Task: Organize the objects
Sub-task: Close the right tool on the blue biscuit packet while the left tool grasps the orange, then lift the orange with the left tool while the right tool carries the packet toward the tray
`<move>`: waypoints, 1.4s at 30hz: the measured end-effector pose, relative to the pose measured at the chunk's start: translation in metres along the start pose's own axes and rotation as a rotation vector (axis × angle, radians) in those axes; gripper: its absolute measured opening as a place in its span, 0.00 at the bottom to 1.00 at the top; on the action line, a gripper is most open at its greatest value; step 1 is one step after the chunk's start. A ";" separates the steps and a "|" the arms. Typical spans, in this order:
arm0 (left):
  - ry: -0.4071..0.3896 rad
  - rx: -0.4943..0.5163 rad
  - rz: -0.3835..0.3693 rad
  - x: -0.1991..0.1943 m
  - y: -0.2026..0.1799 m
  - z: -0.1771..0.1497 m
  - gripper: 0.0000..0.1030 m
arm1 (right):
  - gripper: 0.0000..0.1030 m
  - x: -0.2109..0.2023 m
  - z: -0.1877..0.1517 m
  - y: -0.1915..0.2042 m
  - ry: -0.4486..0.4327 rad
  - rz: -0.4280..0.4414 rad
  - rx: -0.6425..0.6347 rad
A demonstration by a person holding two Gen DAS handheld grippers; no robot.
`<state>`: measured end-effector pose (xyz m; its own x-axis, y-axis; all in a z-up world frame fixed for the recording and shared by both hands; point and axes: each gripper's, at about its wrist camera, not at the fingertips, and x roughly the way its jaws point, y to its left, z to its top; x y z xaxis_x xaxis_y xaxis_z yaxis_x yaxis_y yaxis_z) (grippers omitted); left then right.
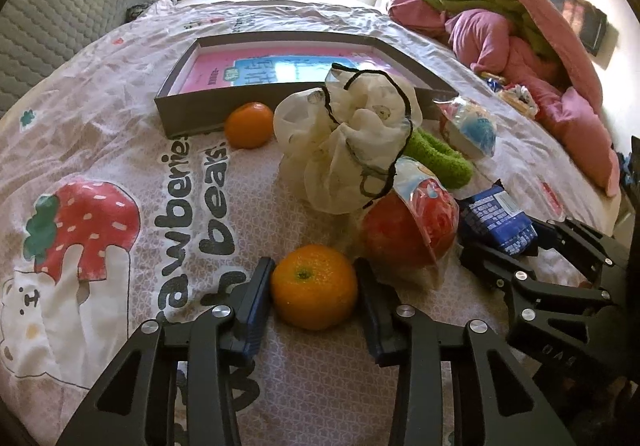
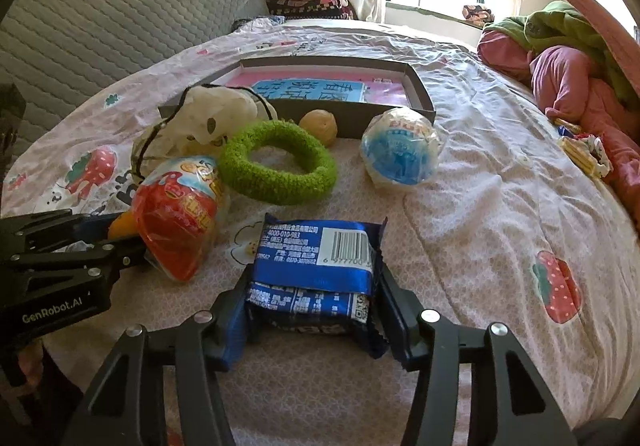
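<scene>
Left gripper (image 1: 314,300) straddles tangerine (image 1: 314,292) — contact unclear.

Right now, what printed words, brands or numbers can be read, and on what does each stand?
"GenRobot.AI": black left gripper body.
"4000-010-983", "6 977700": blue foil snack packet; remaining print too small.
"awberries", "bears": pink strawberry-print bedsheet, partly cut off.
Chinese characters, pink-and-blue sheet in grey cardboard tray: cannot transcribe.
Red and blue round wrapped snacks: blurred.

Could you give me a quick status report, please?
Left gripper closed on orange. Right gripper around blue packet. Box ahead; red bowl beside orange.
</scene>
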<state>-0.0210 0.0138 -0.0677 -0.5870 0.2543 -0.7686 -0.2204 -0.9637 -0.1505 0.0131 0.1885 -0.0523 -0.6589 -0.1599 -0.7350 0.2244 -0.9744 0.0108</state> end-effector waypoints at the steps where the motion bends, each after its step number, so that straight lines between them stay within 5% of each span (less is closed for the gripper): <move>1: -0.002 0.000 0.000 0.000 0.000 0.000 0.40 | 0.54 -0.002 0.000 -0.001 -0.006 0.003 0.004; 42: -0.166 -0.040 0.041 -0.048 0.012 0.036 0.40 | 0.54 -0.029 0.045 -0.008 -0.183 0.032 -0.030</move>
<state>-0.0230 -0.0068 -0.0099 -0.7159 0.2217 -0.6621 -0.1646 -0.9751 -0.1485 -0.0016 0.1940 -0.0003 -0.7700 -0.2190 -0.5993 0.2667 -0.9637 0.0095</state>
